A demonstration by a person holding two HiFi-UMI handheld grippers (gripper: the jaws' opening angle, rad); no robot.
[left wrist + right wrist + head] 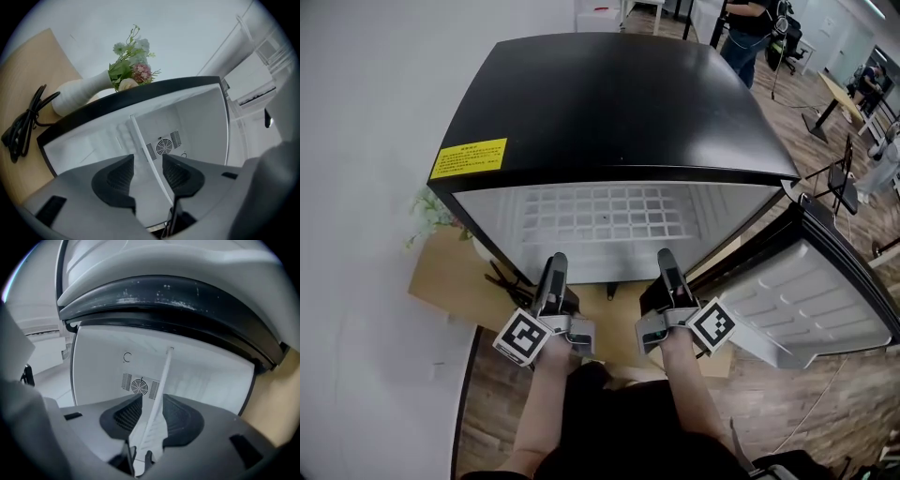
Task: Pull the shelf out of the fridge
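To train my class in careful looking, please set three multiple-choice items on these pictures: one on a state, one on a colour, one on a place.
1. The black box-shaped fridge has its door:
A. shut
B. swung open to the right
C. taken off

2. The wire grid shelf inside the fridge is:
A. red
B. black
C. white

3. The yellow rectangular label sits:
A. on the fridge's top, near its front left corner
B. on the door's inner side
C. on the wire grid shelf

Answers:
1 B: the head view shows the door standing out at the right, with its pale inner lining on view.
2 C: the grid is white against the pale interior.
3 A: the label lies on the black top, by the left front edge.
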